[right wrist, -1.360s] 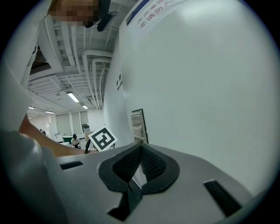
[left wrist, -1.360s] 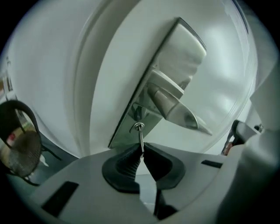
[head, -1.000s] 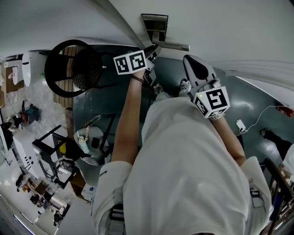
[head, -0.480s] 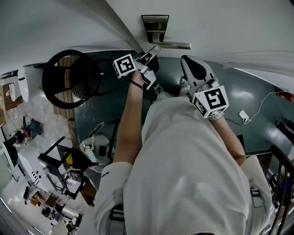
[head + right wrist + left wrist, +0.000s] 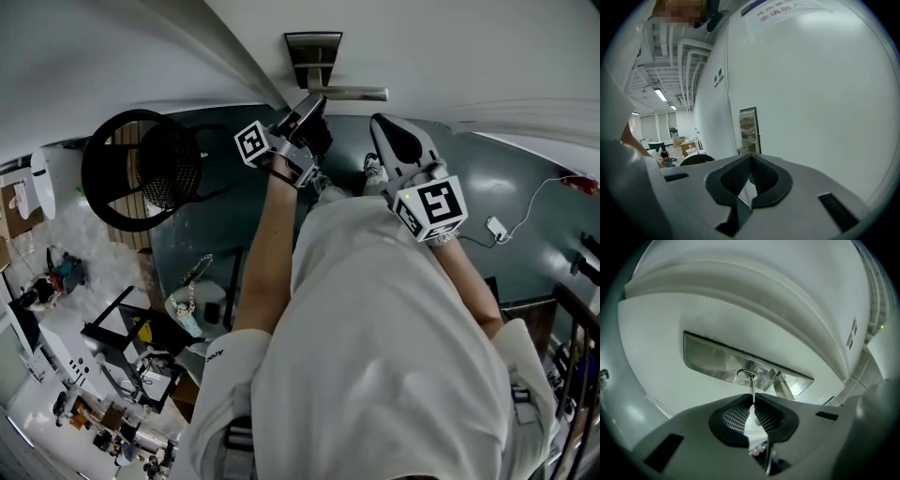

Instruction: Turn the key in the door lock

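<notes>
Key [image 5: 752, 387] sits pushed into the round lock cylinder [image 5: 746, 375] straight ahead of the left gripper [image 5: 753, 400]. Its thin shaft runs from the keyhole back into the tips of the jaws, which are nearly together and pinched on its head. The cylinder is set in a brushed metal lock plate [image 5: 708, 357] on the white door [image 5: 661, 319], and the lever handle [image 5: 784, 389] juts out just beside the key, on the gripper's right. From where I stand the turn looks to be under way. The thing to get right, I'd say, is rolling the wrist about the key's own line with the gripper square to the plate. Any sideways lean would likely bend the shaft or let it slip from the pads. A firm pinch and no inward push seems the way. Mind the lever too, since it looks close enough to catch a jaw as the gripper rolls. The right gripper [image 5: 749, 161] is off to the side with its jaws closed on nothing, the lock plate ahead of it, taking no part.
</notes>
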Demonstrator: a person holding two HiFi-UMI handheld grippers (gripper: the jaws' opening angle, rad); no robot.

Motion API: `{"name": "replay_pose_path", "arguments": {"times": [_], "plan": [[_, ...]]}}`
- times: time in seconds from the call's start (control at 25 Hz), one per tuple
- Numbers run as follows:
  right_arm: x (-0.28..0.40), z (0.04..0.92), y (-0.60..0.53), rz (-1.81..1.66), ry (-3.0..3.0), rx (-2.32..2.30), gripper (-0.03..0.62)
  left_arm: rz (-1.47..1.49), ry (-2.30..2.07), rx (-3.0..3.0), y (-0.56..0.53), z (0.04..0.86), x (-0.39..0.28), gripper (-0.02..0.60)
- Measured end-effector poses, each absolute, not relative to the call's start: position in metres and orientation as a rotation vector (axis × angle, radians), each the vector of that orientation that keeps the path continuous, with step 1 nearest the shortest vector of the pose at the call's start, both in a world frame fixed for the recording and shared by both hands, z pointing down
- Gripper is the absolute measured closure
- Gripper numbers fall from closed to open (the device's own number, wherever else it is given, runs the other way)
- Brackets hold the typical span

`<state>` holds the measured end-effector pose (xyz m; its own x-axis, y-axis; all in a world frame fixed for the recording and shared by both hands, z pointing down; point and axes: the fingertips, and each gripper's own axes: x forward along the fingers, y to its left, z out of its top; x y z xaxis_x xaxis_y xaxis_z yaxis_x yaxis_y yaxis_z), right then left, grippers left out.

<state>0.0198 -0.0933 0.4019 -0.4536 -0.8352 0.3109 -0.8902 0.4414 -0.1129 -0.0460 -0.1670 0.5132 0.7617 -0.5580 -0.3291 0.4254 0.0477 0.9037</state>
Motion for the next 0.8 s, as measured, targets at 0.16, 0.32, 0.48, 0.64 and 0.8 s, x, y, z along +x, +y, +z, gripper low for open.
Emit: {"name": "replay_pose_path", "arguments": {"times": [0.16, 0.32, 0.48, 0.64, 0.8], "plan": [[0.025, 0.402, -0.095, 0.387, -2.477, 1.503, 0.602, -0.83, -0.092, 1.259, -0.169, 0.514, -0.048, 0.551], [0.032, 0.402, -0.094, 0.392, -2.481, 1.486, 0.602, -0.852, -0.11, 1.257, -0.169, 0.513, -0.048, 0.546], [0.039, 0.4, -0.097, 0.39, -2.503, 1.453, 0.602, -0.825, -0.216, 1.326, -0.173, 0.512, -0.049, 0.546], [0.045, 0.395, -0.103, 0.393, -2.536, 1.409, 0.602, -0.837, -0.339, 1.408, -0.178, 0.505, -0.059, 0.545], [0.051, 0.395, -0.104, 0.398, -2.572, 1.356, 0.602, -0.77, -0.502, 1.545, -0.175, 0.499, -0.066, 0.463]]}}
